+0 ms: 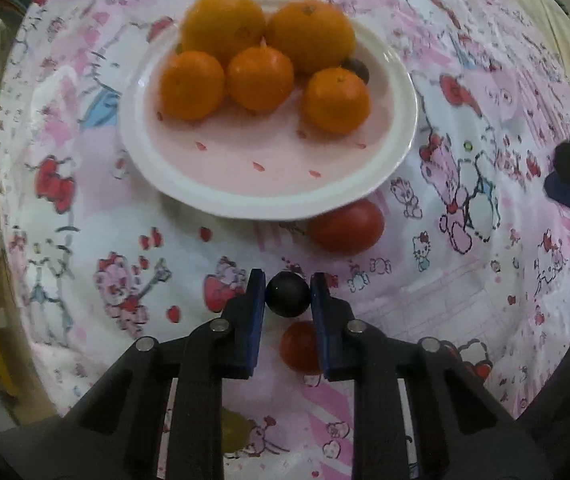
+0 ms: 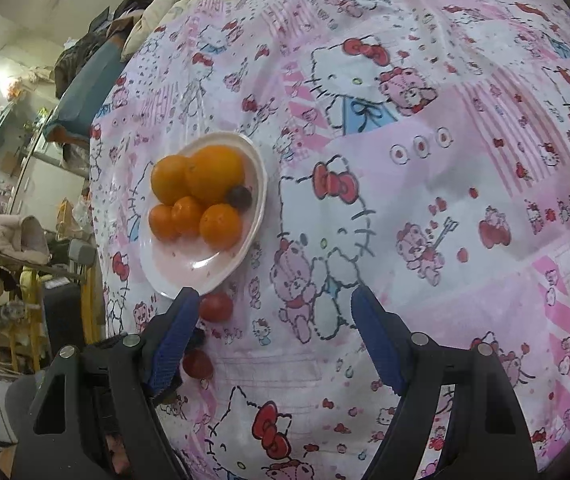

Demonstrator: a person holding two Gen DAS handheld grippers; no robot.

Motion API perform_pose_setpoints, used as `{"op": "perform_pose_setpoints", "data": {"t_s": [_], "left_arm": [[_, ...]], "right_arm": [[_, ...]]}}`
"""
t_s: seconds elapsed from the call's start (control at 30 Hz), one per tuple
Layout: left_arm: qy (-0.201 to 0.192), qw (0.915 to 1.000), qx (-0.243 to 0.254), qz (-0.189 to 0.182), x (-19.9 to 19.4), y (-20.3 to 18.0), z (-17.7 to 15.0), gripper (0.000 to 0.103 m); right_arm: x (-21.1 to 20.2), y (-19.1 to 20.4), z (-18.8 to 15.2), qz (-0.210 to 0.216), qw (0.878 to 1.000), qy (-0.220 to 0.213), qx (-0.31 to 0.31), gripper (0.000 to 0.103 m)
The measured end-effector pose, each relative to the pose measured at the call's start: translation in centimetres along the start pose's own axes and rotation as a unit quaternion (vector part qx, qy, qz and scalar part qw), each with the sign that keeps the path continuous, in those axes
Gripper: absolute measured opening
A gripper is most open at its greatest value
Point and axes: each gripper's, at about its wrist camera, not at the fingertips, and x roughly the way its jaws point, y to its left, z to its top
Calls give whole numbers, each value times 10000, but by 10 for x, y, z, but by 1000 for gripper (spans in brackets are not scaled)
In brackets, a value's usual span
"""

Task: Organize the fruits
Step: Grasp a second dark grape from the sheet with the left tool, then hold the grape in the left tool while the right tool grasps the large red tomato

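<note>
- A pink-and-white cartoon-print cloth [image 1: 465, 300] covers the whole surface; whether a bed or a worktop lies under it I cannot tell.
- A white plate [image 1: 403, 120] with a pale pink centre sits on the cloth, its near half bare.
- Five oranges [image 1: 309, 36] crowd the far half of the plate, touching one another, two larger ones behind three smaller.
- A dark grape [image 2: 239, 197] rests on the plate, tucked against the oranges.
- A red tomato [image 1: 347, 227] lies on the cloth just beside the plate's near rim, right of centre.
- A second, smaller red tomato [image 1: 299, 346] lies nearer, partly hidden behind the left tool's right finger.
- The left tool [image 1: 288, 294] is nearly closed, its blue pads pinching a small dark round fruit [image 1: 288, 295] at the tips, short of the plate, with the first tomato off to the right between them.
- The right tool [image 2: 275, 300] is spread wide with nothing between its fingers, above the cloth to the right of the plate; its left finger overlaps the plate's near edge in its own view.
</note>
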Motion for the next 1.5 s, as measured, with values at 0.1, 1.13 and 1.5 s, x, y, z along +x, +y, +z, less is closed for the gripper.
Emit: {"op": "perform_pose_setpoints", "data": {"t_s": [0.1, 1.13, 1.5], "left_arm": [[-147, 9998, -146, -83, -13, 7, 1, 19], [-640, 9940, -868, -170, -52, 87, -17, 19], [-646, 9942, -853, -112, -50, 89, -18, 19]], "right_arm": [[9, 8, -2, 40, 9999, 135, -91, 81], [126, 105, -29, -776, 9674, 1265, -2053, 49], [112, 97, -31, -708, 9684, 1204, -2064, 39]]}}
